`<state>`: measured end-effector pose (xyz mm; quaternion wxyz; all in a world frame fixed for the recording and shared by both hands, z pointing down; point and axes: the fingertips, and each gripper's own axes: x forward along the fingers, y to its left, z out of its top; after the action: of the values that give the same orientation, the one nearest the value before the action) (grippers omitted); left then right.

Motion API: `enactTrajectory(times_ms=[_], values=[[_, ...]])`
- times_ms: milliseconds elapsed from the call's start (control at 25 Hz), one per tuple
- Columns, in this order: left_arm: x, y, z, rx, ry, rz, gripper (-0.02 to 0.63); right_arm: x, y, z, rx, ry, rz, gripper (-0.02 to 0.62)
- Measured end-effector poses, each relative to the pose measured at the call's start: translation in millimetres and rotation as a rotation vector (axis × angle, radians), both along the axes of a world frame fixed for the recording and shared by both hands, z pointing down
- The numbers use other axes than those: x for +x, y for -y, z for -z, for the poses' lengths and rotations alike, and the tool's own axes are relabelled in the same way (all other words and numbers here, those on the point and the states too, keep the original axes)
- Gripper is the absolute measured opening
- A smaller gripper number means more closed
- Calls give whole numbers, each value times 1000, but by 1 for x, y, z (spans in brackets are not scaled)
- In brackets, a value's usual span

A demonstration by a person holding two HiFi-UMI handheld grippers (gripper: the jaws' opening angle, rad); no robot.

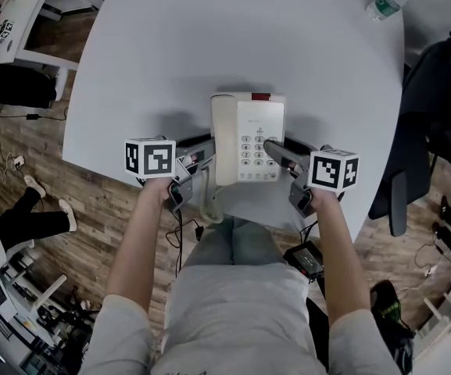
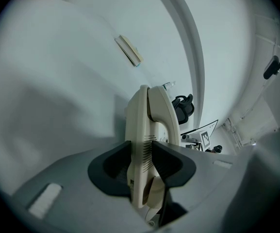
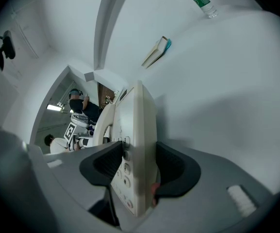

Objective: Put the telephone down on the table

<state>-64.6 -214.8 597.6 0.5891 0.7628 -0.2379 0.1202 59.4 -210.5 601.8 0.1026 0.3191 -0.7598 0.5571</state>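
1. Keeping the cream plastic push-button telephone (image 1: 247,139) level is what matters in this step. It lies keypad up between the two tools, over the 6 o'clock edge of the pale grey round surface (image 1: 209,45). Its red-marked end points to 12 o'clock. I cannot tell whether its base touches the surface.
2. The left gripper (image 2: 142,166) has its jaws narrow and clamped on the handset side of the telephone, at 9 o'clock. The right gripper (image 3: 137,171) grips the keypad side at 3 o'clock, one jaw lying over the buttons.
3. I judge that both grippers should come down together at the same height so the base lands flat, not corner first. Shifting slightly toward 12 o'clock first would put the whole base on the surface, away from the rim.
4. The cream coiled cord (image 1: 209,209) hangs off the edge at about 7 o'clock, toward the person's lap. Its weight may pull the telephone back, so the body should be settled before letting go.
5. The jaws should open only once the base bears fully, then draw out sideways toward 9 and 3 o'clock.
6. The clear plastic water bottle with a green label (image 1: 389,2) at 1 o'clock and the thin pale book (image 3: 155,52) at 12 o'clock lie well apart.
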Motion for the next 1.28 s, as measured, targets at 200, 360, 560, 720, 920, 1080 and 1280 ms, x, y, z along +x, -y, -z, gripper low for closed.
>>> enactTrajectory(times_ms=[200, 360, 560, 720, 920, 1080, 1280], values=[[1, 1, -5, -1, -2, -7, 149, 0, 1, -4, -4, -15, 3, 225], [0, 2, -9, -5, 0, -11, 149, 0, 1, -8, -14, -10, 2, 225], [1, 2, -12, -10, -14, -7, 149, 0, 1, -11, -18, -3, -5, 225], [1, 2, -13, -4, -9, -9, 152, 0, 1, -13, -14, -2, -3, 227], [1, 1, -13, 5, -1, -10, 153, 0, 1, -15, -10, -14, 4, 227], [0, 3, -12, 19, 17, -17, 153, 1, 2, -14, -20, -29, 6, 229], [0, 3, -11, 35, 48, -25, 152, 1, 2, -14, -24, -49, 7, 229]])
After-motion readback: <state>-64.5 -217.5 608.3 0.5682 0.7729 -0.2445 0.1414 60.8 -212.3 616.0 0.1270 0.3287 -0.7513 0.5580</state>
